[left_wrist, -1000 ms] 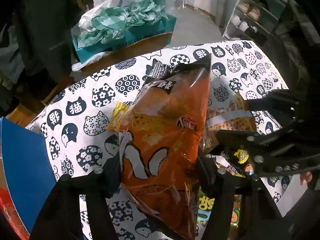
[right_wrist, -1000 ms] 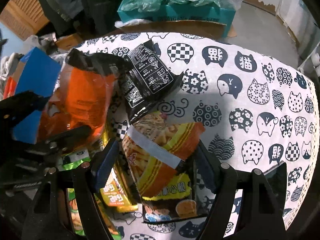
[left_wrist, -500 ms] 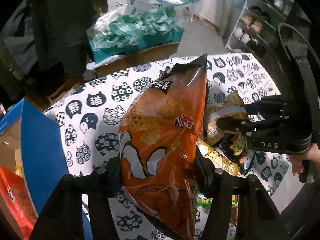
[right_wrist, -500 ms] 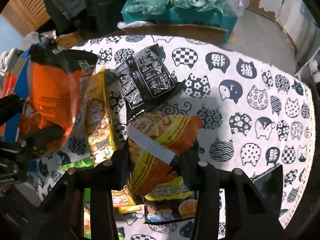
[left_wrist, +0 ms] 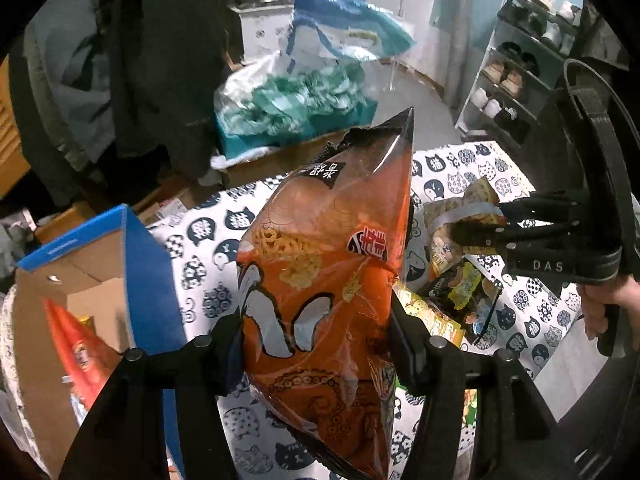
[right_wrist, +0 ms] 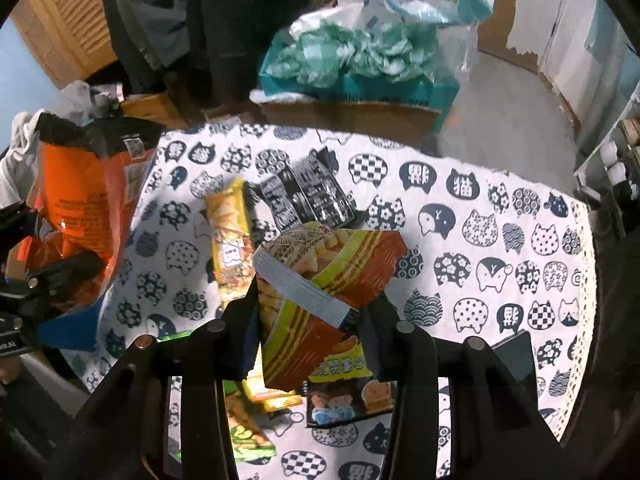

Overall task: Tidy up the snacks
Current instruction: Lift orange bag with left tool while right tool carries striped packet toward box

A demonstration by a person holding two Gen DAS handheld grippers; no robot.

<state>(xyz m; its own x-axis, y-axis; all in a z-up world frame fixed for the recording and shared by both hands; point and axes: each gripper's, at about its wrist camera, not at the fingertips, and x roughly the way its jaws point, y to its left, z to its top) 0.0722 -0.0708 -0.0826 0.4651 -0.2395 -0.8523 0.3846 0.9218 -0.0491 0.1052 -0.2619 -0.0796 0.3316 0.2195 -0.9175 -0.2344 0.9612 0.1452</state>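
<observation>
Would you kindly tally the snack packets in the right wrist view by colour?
Orange bag, in left gripper: 1
Yellow-and-red bag, in right gripper: 1
Yellow packets on tablecloth: 2
Black packets: 2
Green packet: 1
Total: 7

The left gripper point(left_wrist: 316, 344) now carries the orange snack bag point(left_wrist: 328, 280) higher than a second ago, and the open blue box point(left_wrist: 100, 280), earlier a sliver at the left edge, fills the lower left of the frame, a red packet point(left_wrist: 76, 352) visible inside. The right gripper point(right_wrist: 308, 336) has closed its fingers onto the red-and-yellow chip bag point(right_wrist: 320, 280). A yellow packet point(right_wrist: 232, 240) shows uncovered at centre left in the right wrist view.
</observation>
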